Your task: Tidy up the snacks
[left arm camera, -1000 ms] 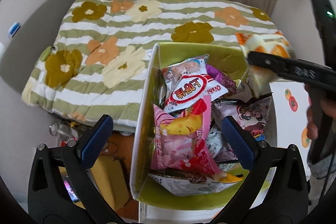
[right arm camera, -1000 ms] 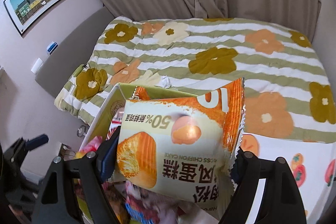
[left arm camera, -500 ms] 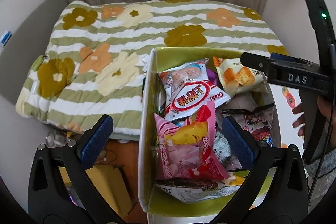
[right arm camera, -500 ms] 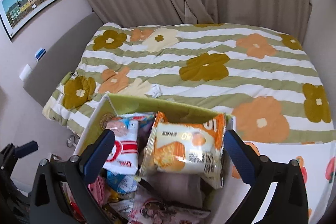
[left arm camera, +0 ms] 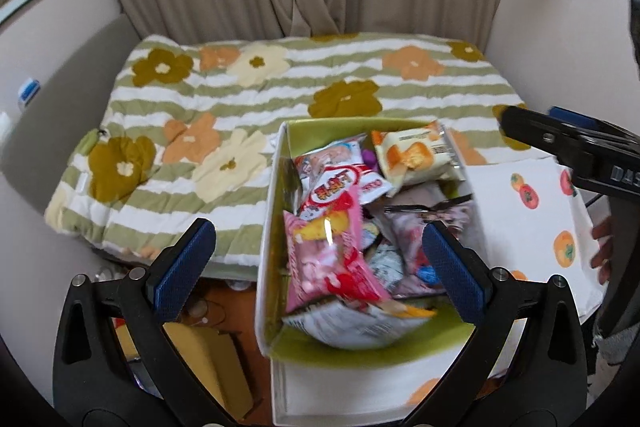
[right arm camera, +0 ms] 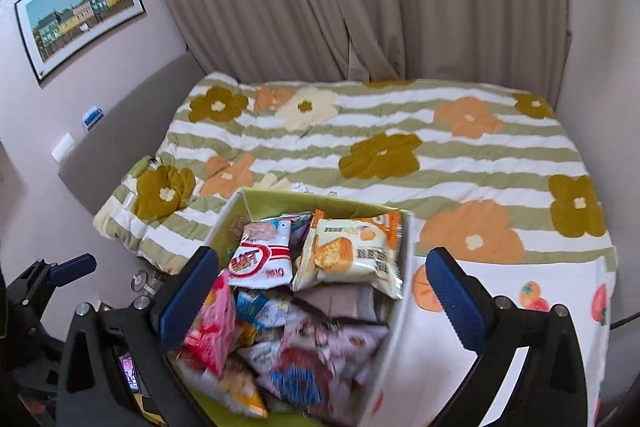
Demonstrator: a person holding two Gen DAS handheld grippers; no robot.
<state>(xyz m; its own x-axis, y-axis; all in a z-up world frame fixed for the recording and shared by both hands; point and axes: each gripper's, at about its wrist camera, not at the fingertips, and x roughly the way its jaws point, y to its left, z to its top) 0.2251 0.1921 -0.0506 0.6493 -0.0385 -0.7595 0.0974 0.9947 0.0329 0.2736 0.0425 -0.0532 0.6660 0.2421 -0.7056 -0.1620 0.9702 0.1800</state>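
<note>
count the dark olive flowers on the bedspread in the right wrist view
5: one at the far left, one at the near left edge, one mid-bed, one far right, one near right. The box may hide more.

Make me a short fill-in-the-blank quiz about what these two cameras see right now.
1. The orange cake packet lies inside the ____ with the other snacks.
2. The right gripper is open and holds ____.
3. The left gripper is ____ too.
4. Beyond the box lies a blanket printed with ____.

Answers: box; nothing; open; flowers
</note>
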